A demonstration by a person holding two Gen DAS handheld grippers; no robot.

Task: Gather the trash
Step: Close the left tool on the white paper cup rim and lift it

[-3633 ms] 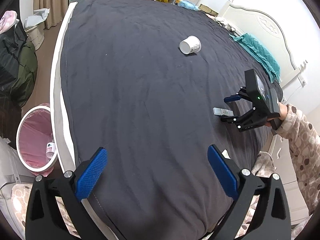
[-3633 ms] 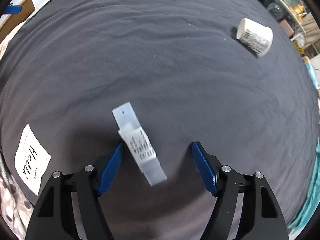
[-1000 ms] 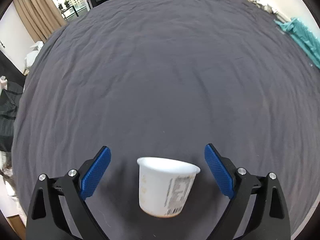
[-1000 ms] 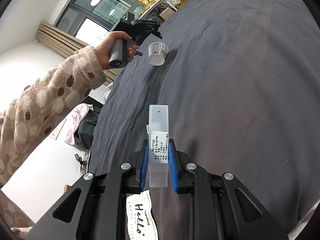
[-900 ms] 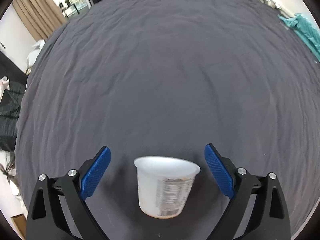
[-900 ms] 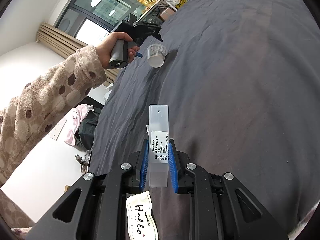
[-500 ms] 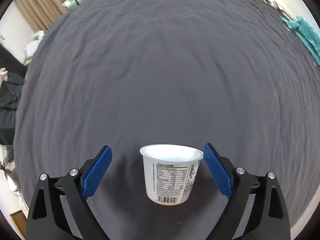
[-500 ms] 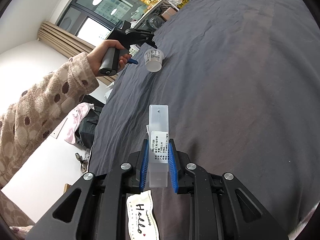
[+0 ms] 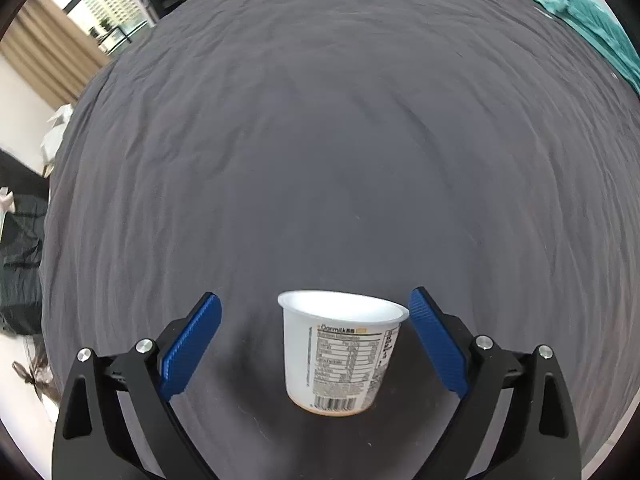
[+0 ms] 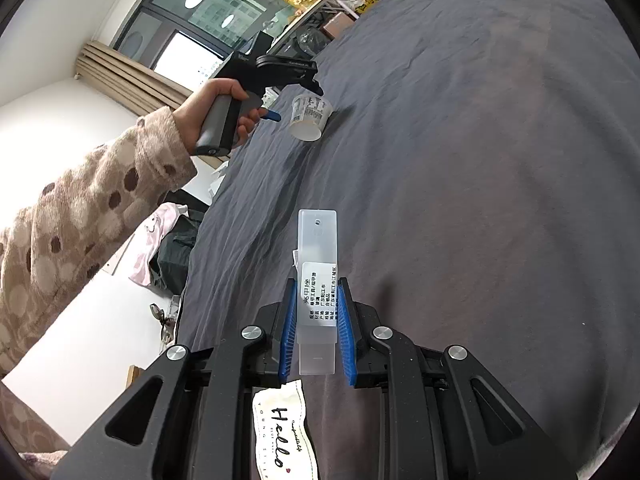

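A white yogurt cup [image 9: 342, 354] with a printed label lies on its side on the dark grey bed cover [image 9: 320, 140], rim away from me. My left gripper [image 9: 314, 298] hangs over it, open, one blue pad on each side; the right pad's tip is almost at the rim. The right wrist view shows the same cup [image 10: 310, 118] far off, under the gripper held by a person's hand [image 10: 216, 98]. My right gripper [image 10: 317, 285] is shut on a translucent plastic case [image 10: 318, 248] with a white label, held above the bed.
A paper tag reading "Hello" [image 10: 284, 428] lies on the cover under my right gripper. A teal cloth [image 9: 592, 28] sits at the bed's far right. Black bags [image 10: 176, 248] and a pink cloth [image 10: 160, 220] are on the floor beside the bed. Curtains [image 9: 52, 56] hang at the window.
The cup's label side has turned to face the left wrist camera, and the cup now sits nearer the right pad. My right gripper and the case have not moved.
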